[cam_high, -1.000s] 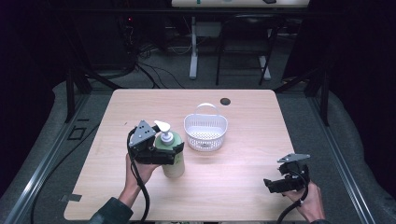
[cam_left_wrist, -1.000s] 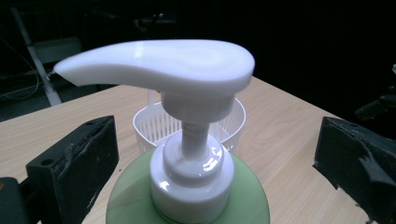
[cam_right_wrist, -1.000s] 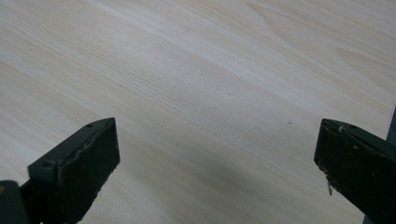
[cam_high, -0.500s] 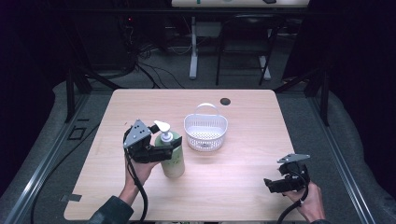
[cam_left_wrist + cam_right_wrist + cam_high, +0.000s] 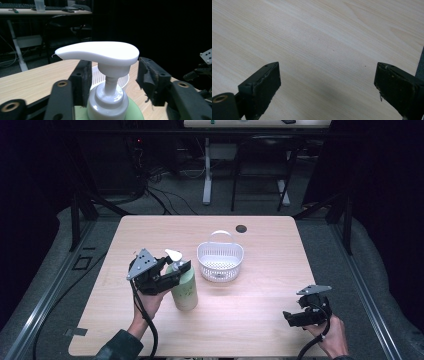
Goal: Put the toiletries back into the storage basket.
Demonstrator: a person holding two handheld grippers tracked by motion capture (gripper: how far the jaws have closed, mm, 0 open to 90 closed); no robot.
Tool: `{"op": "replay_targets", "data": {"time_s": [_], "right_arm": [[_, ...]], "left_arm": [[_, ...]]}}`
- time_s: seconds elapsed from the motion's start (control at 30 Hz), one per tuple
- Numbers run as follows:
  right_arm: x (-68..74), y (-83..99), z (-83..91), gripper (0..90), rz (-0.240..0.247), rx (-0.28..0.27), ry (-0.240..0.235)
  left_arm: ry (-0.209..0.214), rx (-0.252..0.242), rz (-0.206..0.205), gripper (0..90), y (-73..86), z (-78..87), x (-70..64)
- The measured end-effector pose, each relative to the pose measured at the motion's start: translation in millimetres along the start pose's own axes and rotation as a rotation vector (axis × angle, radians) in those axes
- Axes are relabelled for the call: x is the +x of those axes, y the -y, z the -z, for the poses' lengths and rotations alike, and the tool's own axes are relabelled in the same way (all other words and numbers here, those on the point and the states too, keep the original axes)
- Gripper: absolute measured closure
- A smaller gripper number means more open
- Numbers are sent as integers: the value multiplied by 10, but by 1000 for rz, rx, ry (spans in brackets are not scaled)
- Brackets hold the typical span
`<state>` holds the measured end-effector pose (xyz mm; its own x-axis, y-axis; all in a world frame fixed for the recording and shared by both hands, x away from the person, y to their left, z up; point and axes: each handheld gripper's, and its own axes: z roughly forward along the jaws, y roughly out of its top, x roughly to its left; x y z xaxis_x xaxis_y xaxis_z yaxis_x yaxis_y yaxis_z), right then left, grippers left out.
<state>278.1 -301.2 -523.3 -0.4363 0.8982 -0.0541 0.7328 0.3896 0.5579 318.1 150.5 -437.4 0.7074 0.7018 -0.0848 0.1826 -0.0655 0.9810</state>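
Observation:
A pale green pump bottle point(image 5: 185, 290) with a white pump head point(image 5: 100, 52) stands upright on the wooden table point(image 5: 260, 320), left of centre. My left gripper point(image 5: 177, 268) is at the bottle's top from the left. In the left gripper view its jaws stand either side of the pump neck with gaps on both sides, so the left gripper point(image 5: 112, 72) is open. My right gripper point(image 5: 292, 317) hovers low over bare wood near the front right corner. The right gripper point(image 5: 327, 75) is open wide with nothing between its jaws.
A white perforated basket point(image 5: 220, 262) with a raised handle sits just right of the bottle, behind it in the left gripper view point(image 5: 125, 77). A small black disc point(image 5: 241, 228) lies near the far edge. Desks and chair legs stand beyond the table.
My left gripper has shifted slightly left and sits a little farther off the bottle, which stays upright. The right gripper has not moved.

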Motion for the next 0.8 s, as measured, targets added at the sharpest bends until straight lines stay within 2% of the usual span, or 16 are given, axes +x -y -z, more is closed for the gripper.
{"op": "replay_targets", "data": {"time_s": [0.4,0.8], "right_arm": [[-6,1,3,72,-1,-2,4],[-9,1,4,77,-1,-2,7]], "left_arm": [[-16,-41,10,585,34,16,6],[-20,-60,10,654,37,28,1]]}}
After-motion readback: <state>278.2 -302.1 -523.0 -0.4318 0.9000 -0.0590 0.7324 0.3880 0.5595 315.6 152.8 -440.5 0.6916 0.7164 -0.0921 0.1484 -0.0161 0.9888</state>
